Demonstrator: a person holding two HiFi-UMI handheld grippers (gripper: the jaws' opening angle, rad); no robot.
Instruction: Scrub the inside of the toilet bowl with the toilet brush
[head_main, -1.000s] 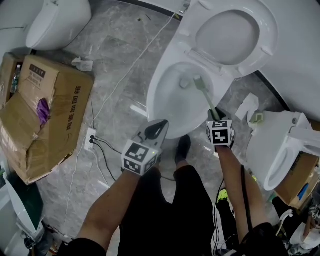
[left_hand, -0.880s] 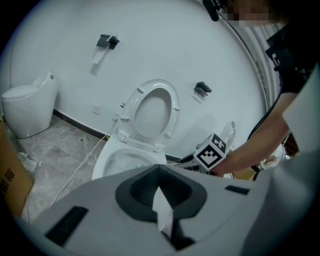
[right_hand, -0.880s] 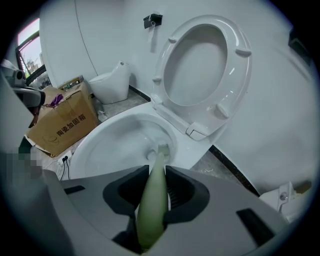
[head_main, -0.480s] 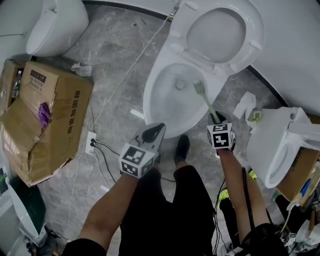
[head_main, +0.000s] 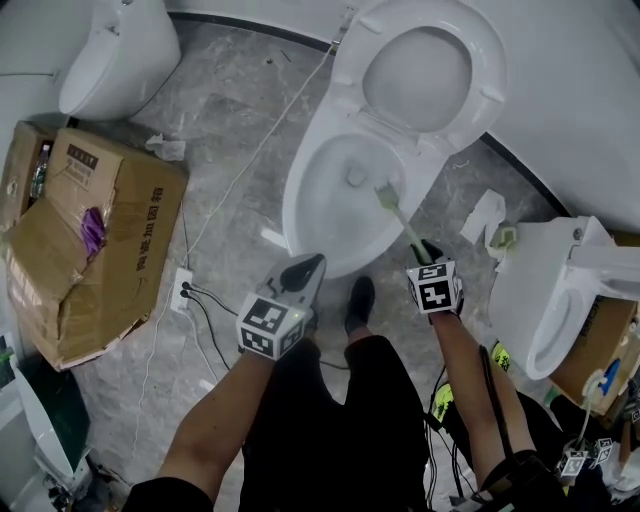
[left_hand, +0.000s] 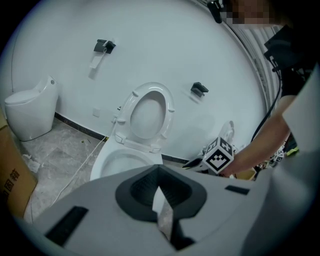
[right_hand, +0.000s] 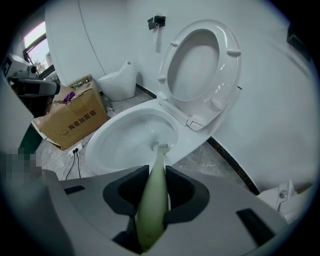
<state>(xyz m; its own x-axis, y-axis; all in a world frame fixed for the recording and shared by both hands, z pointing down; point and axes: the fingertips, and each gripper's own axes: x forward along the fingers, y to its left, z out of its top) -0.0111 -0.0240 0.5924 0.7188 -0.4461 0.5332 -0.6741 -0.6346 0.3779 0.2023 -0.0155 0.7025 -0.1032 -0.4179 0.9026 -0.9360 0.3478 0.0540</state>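
A white toilet bowl (head_main: 300, 195) stands open, with seat and lid (head_main: 415, 75) raised against the wall. My right gripper (head_main: 425, 250) is shut on the pale green toilet brush (head_main: 405, 225). The brush head (head_main: 384, 194) rests on the bowl's inner right wall, beside the drain. In the right gripper view the handle (right_hand: 154, 192) runs out between the jaws and the bristles (right_hand: 161, 146) touch the bowl (right_hand: 107, 145). My left gripper (head_main: 303, 270) hovers shut and empty before the bowl's front rim. In the left gripper view the toilet (left_hand: 107, 162) lies ahead of that gripper (left_hand: 161, 196).
A torn cardboard box (head_main: 90, 230) lies at left, and a power strip with cables (head_main: 182, 280) sits beside it. Other white toilets stand at top left (head_main: 115, 50) and right (head_main: 545, 290). A white cord (head_main: 250, 150) crosses the floor. Crumpled paper (head_main: 485, 215) lies right of the bowl.
The brush head has slid a little down the bowl's right wall toward me. The head view has shifted slightly. The left gripper holds the same place.
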